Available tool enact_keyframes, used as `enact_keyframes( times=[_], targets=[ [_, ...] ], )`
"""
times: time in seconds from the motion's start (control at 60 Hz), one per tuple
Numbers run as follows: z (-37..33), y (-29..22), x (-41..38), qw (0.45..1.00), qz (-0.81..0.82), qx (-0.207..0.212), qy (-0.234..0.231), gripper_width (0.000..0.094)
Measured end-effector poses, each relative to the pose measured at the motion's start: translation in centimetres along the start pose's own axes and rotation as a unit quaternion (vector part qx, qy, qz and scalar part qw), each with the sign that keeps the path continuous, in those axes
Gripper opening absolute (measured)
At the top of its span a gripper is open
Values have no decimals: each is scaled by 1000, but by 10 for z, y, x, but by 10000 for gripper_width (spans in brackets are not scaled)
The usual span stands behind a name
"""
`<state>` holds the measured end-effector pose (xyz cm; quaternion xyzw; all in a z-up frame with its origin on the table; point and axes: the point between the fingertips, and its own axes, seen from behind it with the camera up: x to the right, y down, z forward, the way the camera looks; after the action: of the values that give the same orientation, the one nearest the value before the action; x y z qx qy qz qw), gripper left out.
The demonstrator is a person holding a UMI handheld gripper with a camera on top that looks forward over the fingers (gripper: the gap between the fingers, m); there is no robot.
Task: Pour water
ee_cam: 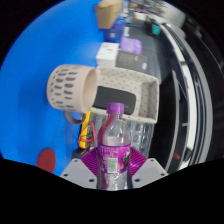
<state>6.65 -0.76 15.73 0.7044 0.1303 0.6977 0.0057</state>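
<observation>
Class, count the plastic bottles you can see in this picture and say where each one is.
1. The bottle, purple-capped, stands upright between the tool's fingers, in front of the basket. Others may be hidden behind it.

We lose the bottle's point(115, 140) base below the lower frame edge, between the fingers; label text unreadable. The gripper's point(115, 172) fingertips are covered by the bottle, so we can't tell if both pads point(95, 160) press it. The basket point(128, 98) at center is partly blocked by the bottle cap and by the tilted cup point(73, 86); its contents can't be made out. An orange item point(86, 131) left of the bottle is too small to name. The clutter point(125, 30) along the upper right is blurred and unidentifiable. A red shape point(46, 157) at lower left is cut off.
</observation>
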Motion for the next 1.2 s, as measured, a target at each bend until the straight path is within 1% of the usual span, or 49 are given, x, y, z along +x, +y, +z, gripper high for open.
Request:
enact_keyframes(
  times=[0.117,0.25,0.417,0.5,0.55,0.65,0.667,0.717,0.783,0.8,0.817,0.867,0.933,0.95,0.967,1.017,1.067,1.083,1.2],
  targets=[
    [8,-16,3,992,-121,16,13,349],
    [16,-25,4,979,-203,26,19,346],
    [17,-28,5,977,-212,27,19,348],
    [15,-31,9,982,-182,32,26,350],
    [12,-30,13,990,-134,36,28,350],
    [6,-21,23,999,23,26,18,350],
    [5,-19,24,998,56,31,12,350],
    [1,-11,27,988,154,25,1,350],
    [-7,-7,37,957,288,29,-5,350],
    [-10,-12,42,946,323,22,3,350],
    [-12,-2,46,933,359,34,-2,351],
    [-19,3,54,886,462,38,-4,350],
    [-28,14,59,818,573,45,-18,349],
    [-29,1,54,803,596,33,-9,349],
    [-29,18,55,787,614,42,-25,350],
    [-32,27,49,743,667,44,-36,351],
    [-32,37,40,709,702,48,-46,350],
    [-34,31,35,700,711,42,-39,350],
    [-27,54,9,661,748,34,-43,348]
  ],
)
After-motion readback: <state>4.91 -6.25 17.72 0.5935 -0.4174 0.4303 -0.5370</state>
